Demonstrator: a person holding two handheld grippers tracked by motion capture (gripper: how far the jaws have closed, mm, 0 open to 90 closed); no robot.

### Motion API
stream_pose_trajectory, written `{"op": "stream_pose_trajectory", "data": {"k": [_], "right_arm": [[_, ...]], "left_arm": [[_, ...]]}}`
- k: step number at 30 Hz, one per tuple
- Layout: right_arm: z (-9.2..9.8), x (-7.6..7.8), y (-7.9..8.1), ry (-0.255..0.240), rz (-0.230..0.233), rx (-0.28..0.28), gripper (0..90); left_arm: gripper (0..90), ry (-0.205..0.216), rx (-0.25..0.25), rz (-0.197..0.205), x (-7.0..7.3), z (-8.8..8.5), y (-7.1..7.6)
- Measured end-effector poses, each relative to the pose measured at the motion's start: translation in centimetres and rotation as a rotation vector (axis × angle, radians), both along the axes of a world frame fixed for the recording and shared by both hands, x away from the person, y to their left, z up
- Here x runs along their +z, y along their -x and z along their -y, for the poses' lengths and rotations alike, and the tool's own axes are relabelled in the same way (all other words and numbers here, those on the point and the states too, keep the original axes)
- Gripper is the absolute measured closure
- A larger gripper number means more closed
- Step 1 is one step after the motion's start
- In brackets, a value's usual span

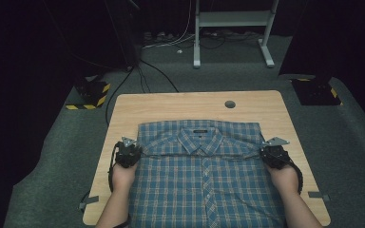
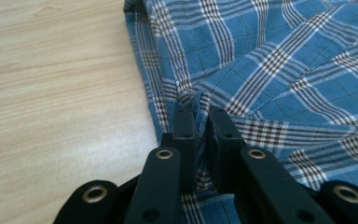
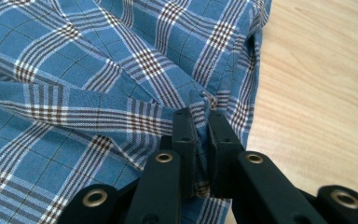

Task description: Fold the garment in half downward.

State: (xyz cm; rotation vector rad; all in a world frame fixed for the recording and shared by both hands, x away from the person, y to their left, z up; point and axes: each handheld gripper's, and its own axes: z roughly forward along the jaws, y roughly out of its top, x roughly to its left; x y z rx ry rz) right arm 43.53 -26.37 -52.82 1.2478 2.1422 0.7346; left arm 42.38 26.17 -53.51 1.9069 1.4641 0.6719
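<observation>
A blue plaid shirt [image 1: 199, 166] lies flat on the wooden table [image 1: 171, 107], collar toward the far side, buttoned front up. My left gripper [image 1: 128, 153] is at the shirt's left edge near the shoulder, shut on a pinch of the plaid cloth [image 2: 200, 100]. My right gripper [image 1: 273, 153] is at the shirt's right edge at the same height, shut on a fold of the cloth [image 3: 203, 100]. A taut crease runs across the shirt between the two grippers. In the left gripper view the left gripper [image 2: 201, 114] stands beside bare wood; in the right gripper view the right gripper [image 3: 200, 114] does too.
A round cable hole [image 1: 229, 104] is in the table's far side. Bare wood borders the shirt at left, right and beyond the collar. On the floor beyond are a white desk frame [image 1: 230, 28], cables, and two yellow-and-black striped bases [image 1: 91, 95].
</observation>
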Motion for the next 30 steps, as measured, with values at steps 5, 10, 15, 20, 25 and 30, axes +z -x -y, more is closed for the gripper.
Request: {"op": "stream_pose_trajectory", "data": {"k": [5,10,15,20,25,30], "right_arm": [[0.0,0.1,-1.5,-0.015,-0.008,-0.021,82.7],[-0.6,0.1,-2.7,0.02,0.0,-0.033,82.8],[-0.7,0.0,-3.3,0.008,0.011,-0.045,82.6],[-0.6,0.6,-3.4,0.004,-0.023,-0.038,83.0],[-0.7,4.2,-2.1,-0.041,0.09,0.002,83.2],[-1.1,8.8,-0.5,-0.091,0.19,0.059,83.2]], "left_arm": [[82.9,-0.017,0.015,-0.002,0.1,0.3,-1.2],[82.9,0.01,0.035,0.004,0.0,0.1,-1.9],[82.9,0.047,0.06,-0.012,0.1,0.0,-2.3],[84.0,0.077,0.078,-0.033,0.9,0.3,-2.5],[84.5,0.095,0.04,0.049,4.5,-0.1,-1.9],[84.6,0.096,-0.011,0.125,8.2,-0.2,-0.6]]}}
